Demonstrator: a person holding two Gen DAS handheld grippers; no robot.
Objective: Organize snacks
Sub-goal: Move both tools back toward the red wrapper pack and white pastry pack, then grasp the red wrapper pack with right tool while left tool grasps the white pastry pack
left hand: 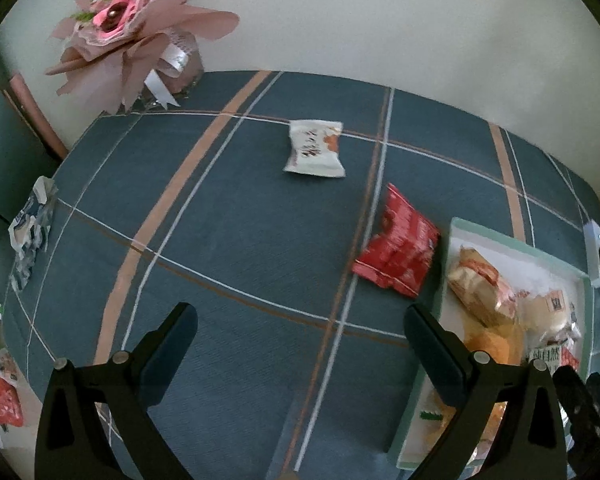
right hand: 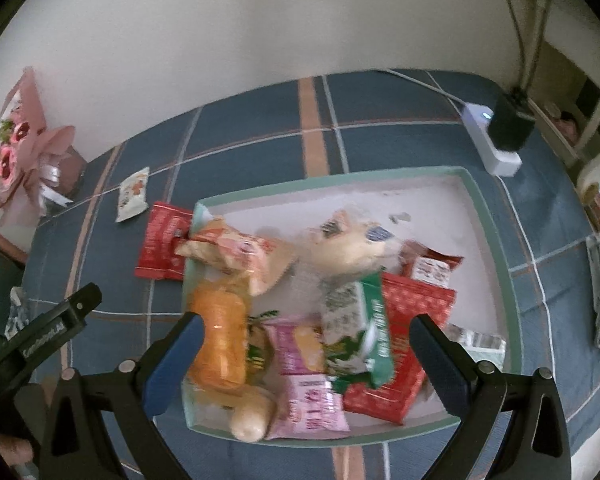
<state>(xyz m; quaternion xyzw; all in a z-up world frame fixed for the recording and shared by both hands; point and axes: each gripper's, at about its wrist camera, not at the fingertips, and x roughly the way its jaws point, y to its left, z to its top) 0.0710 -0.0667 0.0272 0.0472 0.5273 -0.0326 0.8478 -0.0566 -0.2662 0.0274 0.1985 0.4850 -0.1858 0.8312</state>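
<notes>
Two packets lie outside the tray (right hand: pixel 496 240); both grippers gape empty, and the red packet (left hand: pixel 398 250) touching its rim could be pushed off.

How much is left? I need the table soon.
Most snacks already lie piled in the tray. Both the left gripper and right gripper are open and empty. Outside it: the red packet against the tray's edge and the white packet farther off.

Plain white wall (left hand: pixel 380 20) behind plaid-covered table (left hand: pixel 240 240)
</notes>
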